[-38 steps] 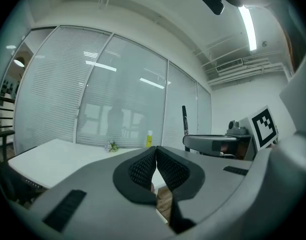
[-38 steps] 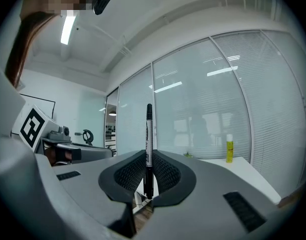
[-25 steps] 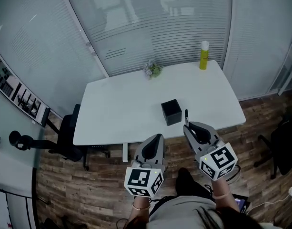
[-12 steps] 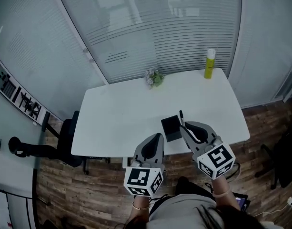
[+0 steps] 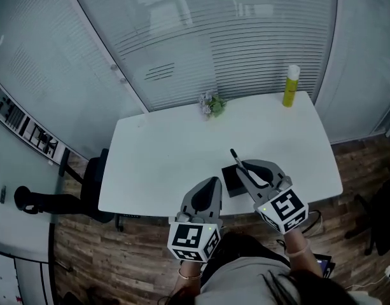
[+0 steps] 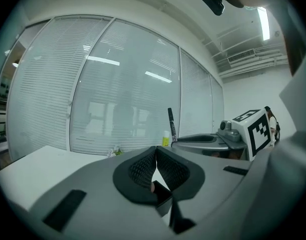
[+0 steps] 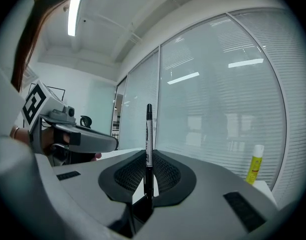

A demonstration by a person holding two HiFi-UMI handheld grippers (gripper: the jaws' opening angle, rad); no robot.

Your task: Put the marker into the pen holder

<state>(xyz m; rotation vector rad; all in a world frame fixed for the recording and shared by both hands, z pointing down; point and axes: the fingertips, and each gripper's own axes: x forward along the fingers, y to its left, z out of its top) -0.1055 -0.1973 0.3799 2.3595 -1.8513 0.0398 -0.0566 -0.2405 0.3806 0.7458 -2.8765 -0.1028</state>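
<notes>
My right gripper (image 5: 245, 168) is shut on a black marker (image 5: 236, 159), which sticks up out of the jaws; in the right gripper view the marker (image 7: 149, 144) stands upright between the pads. In the head view the marker's lower end hangs over the black square pen holder (image 5: 231, 180), which stands near the front edge of the white table (image 5: 169, 164) and is partly hidden by the gripper. My left gripper (image 5: 209, 184) is shut and holds nothing, just left of the holder. In the left gripper view the left gripper (image 6: 155, 160) has its pads touching.
A yellow bottle (image 5: 290, 86) stands at the table's far right corner and a small plant (image 5: 211, 104) at the far edge. A black office chair (image 5: 77, 189) sits left of the table. Glass walls with blinds stand behind.
My right gripper has carried the marker left and forward, from beside the pen holder to over it. The head view has shifted, so the table sits lower in the frame.
</notes>
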